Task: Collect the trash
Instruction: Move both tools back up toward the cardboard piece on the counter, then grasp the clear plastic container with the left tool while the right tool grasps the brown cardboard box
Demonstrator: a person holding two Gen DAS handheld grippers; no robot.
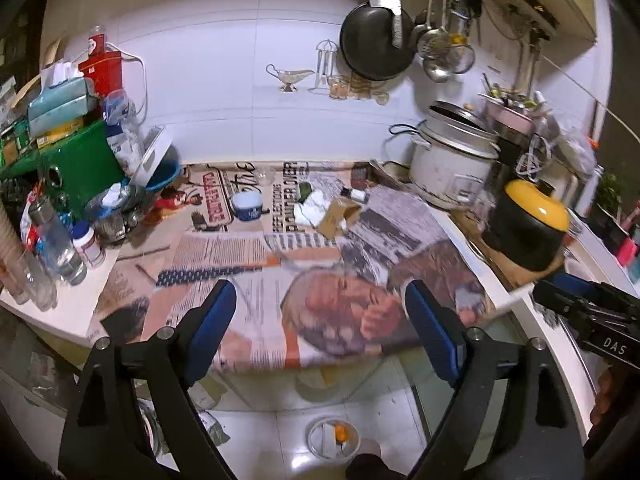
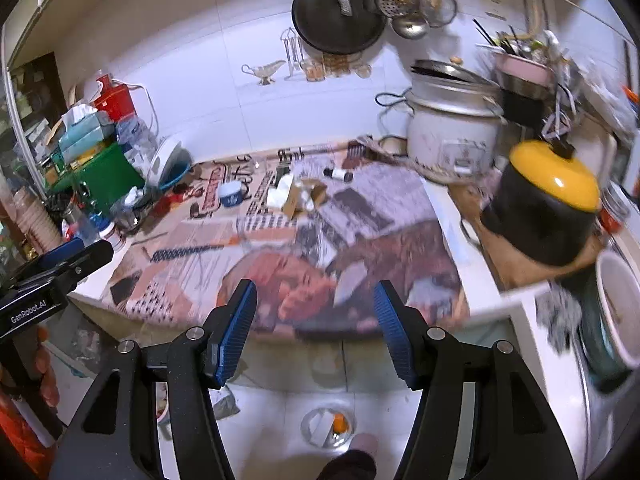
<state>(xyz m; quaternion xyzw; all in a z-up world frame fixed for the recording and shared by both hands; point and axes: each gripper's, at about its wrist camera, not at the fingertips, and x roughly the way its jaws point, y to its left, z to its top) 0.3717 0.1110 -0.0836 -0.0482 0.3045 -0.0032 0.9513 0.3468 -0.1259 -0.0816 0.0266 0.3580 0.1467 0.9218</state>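
On the newspaper-covered counter [image 1: 280, 264] lie a crumpled white tissue [image 1: 312, 206], a torn cardboard box [image 1: 340, 216], a small dark-capped bottle [image 1: 356, 193] and a blue-and-white tub [image 1: 247, 206]. The right wrist view shows the same tissue [image 2: 280, 192], cardboard [image 2: 300, 196], bottle [image 2: 338, 174] and tub [image 2: 231, 194]. My left gripper [image 1: 320, 296] hangs open over the counter's near edge, nothing between its blue pads. My right gripper [image 2: 316, 292] is open beside it, also holding nothing. Below on the floor stands a round bin [image 1: 310, 438] with something orange inside.
A white rice cooker [image 1: 452, 160] and a black pot with a yellow lid [image 1: 528, 224] crowd the right side. A green box [image 1: 80, 164], bottles [image 1: 60, 248] and a tissue pack fill the left. A wok [image 1: 376, 40] hangs on the tiled wall. A shoe tip [image 1: 364, 466] shows by the bin.
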